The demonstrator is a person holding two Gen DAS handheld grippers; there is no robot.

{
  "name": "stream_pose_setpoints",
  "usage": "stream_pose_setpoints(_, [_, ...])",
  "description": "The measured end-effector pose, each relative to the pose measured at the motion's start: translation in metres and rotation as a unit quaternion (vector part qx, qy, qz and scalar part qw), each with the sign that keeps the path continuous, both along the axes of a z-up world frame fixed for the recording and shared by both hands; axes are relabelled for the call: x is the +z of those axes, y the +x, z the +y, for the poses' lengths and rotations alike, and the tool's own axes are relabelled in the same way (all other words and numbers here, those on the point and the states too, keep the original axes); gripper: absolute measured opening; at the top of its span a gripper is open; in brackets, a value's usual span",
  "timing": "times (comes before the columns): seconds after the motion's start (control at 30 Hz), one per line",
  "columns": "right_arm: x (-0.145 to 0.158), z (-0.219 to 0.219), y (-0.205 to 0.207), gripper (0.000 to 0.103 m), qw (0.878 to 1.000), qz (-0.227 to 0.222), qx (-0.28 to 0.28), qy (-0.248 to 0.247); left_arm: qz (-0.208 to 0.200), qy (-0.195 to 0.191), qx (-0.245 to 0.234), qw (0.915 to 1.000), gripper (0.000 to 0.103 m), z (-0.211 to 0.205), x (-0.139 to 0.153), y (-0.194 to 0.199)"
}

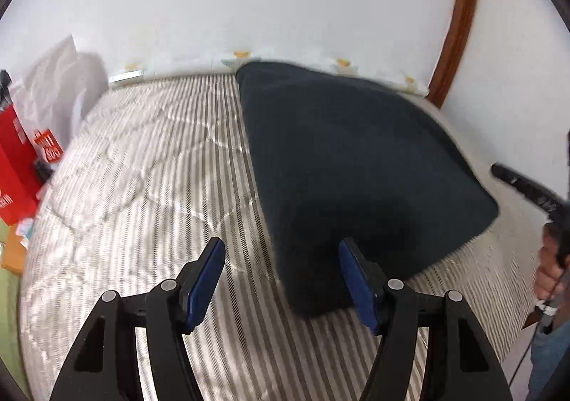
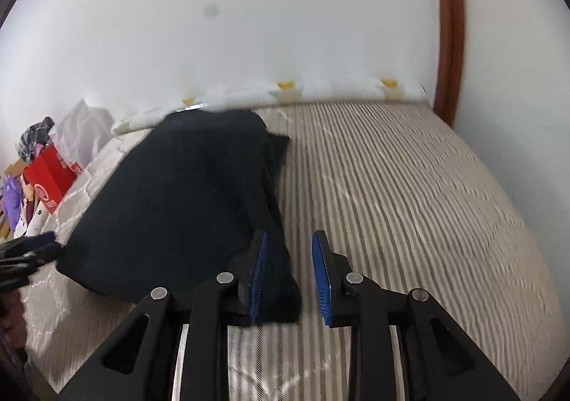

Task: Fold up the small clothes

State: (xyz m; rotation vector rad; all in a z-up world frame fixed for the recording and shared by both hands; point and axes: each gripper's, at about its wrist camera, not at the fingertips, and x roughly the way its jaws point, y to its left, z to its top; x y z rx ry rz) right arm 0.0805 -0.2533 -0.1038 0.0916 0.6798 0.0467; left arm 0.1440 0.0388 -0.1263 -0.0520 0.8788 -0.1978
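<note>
Garment: dark cloth (image 1: 356, 173), folded, lying flat on the striped mattress (image 1: 149, 165) near the white wall (image 1: 249, 1).
Your left gripper (image 1: 281, 260): jaws spread wide, holding nothing; its right finger sits at the cloth's near corner.
Your right gripper (image 2: 289, 251): jaws apart, empty, at the cloth's near right edge.
Side clutter: red box (image 1: 16, 165) and white bag (image 1: 60, 80) beside the mattress.
Trim: brown wooden frame (image 1: 459, 16) on the wall.

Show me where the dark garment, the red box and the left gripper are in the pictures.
dark garment (image 1: 356, 165), left wrist view, on the middle of its top surface.
red box (image 2: 50, 176), right wrist view, on its red side face.
left gripper (image 1: 281, 276), left wrist view, midway between its blue fingertips.
</note>
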Motion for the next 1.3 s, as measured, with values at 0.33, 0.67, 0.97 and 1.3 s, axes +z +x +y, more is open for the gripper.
stream_pose_setpoints(0.33, [0.000, 0.024, 0.070, 0.030, 0.999, 0.046, 0.025, 0.005, 0.019, 0.019, 0.006, 0.9996, 0.068, -0.004, -0.001, 0.007])
stream_pose_setpoints(0.67, [-0.025, 0.006, 0.108, 0.008, 0.993, 0.072, 0.058, 0.074, 0.011, 0.026, 0.010, 0.9996, 0.068, -0.005, 0.016, 0.043])
stream_pose_setpoints(0.97, [0.007, 0.012, 0.118, 0.016, 0.997, 0.050, 0.047, 0.035, 0.011, 0.016, 0.016, 0.9997, 0.068, 0.004, 0.023, 0.082])
stream_pose_setpoints(1.3, [-0.009, 0.031, 0.204, 0.040, 0.991, 0.111, 0.045, 0.056, 0.020, 0.011, 0.006, 0.9997, 0.068, 0.003, 0.012, 0.118])
